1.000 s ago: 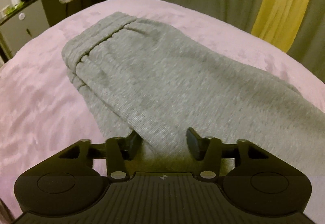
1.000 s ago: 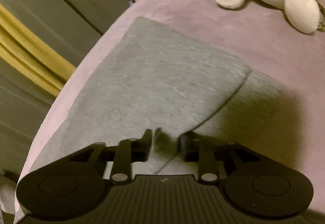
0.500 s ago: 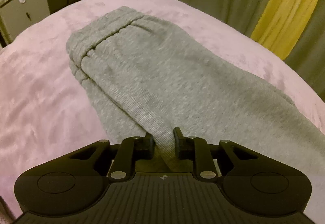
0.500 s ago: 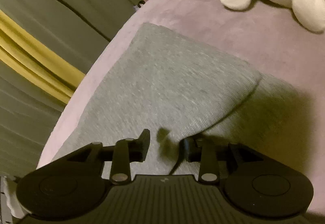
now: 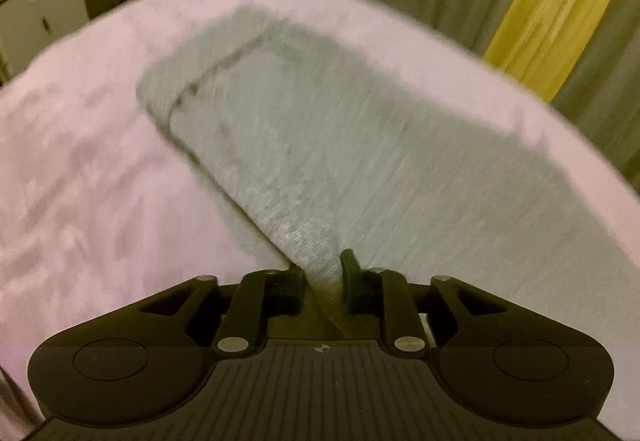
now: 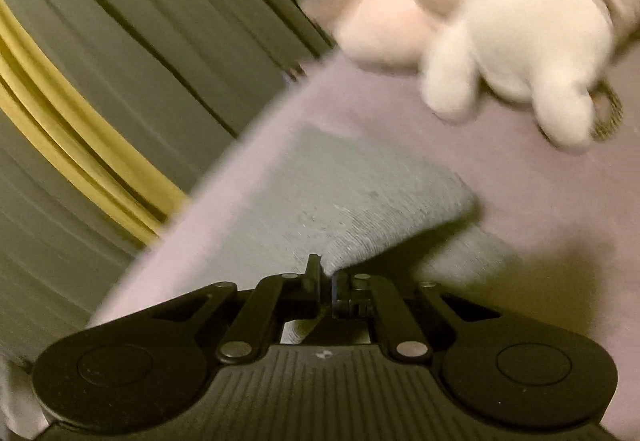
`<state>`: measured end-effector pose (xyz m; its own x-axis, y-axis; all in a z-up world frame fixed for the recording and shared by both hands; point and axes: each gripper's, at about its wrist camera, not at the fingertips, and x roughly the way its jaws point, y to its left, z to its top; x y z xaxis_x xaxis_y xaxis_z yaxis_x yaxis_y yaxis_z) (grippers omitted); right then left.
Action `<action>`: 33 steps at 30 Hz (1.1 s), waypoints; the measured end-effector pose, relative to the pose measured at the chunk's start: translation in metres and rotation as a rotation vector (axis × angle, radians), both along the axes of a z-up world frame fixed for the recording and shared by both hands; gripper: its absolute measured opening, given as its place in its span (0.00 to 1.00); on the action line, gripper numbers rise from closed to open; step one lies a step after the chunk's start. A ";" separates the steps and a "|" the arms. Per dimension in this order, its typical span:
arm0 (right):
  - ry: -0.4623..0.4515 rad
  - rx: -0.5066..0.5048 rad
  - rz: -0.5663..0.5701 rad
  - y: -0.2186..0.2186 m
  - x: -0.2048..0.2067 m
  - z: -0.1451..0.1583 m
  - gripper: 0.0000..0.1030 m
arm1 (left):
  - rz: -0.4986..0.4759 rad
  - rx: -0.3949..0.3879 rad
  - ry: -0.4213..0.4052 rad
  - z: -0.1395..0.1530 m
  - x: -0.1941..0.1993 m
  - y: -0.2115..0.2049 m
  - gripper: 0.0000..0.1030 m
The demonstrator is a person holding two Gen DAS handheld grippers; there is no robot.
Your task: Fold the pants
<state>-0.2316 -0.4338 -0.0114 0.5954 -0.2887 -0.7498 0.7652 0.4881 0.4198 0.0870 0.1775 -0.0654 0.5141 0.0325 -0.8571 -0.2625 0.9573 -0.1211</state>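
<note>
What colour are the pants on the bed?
Grey. The pants show best in the left wrist view, lying on the pink bed.

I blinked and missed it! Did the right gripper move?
Yes. The right gripper closed on the gray pants and lifted, tilting toward the white plush toy.

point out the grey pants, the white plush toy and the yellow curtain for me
grey pants (image 5: 320, 145), left wrist view, on the flat middle of the fabric.
white plush toy (image 6: 528, 37), right wrist view, on its round white body.
yellow curtain (image 5: 560, 1), left wrist view, on the middle of the yellow strip.
</note>
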 end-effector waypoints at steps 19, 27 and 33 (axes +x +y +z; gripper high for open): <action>0.163 0.004 -0.020 -0.007 0.016 -0.011 0.42 | 0.043 0.175 -0.111 0.025 -0.023 -0.040 0.82; 0.253 -0.059 0.007 -0.001 0.029 -0.010 0.38 | -0.076 0.174 -0.086 0.016 -0.025 -0.092 0.90; 0.273 -0.066 0.064 0.002 0.038 -0.012 0.63 | -0.111 0.177 -0.043 -0.002 -0.016 -0.104 0.91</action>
<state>-0.1935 -0.4317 -0.0232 0.3929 -0.3102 -0.8657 0.8122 0.5585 0.1685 0.0710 0.0734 -0.0671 0.5591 0.1214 -0.8202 -0.1520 0.9875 0.0426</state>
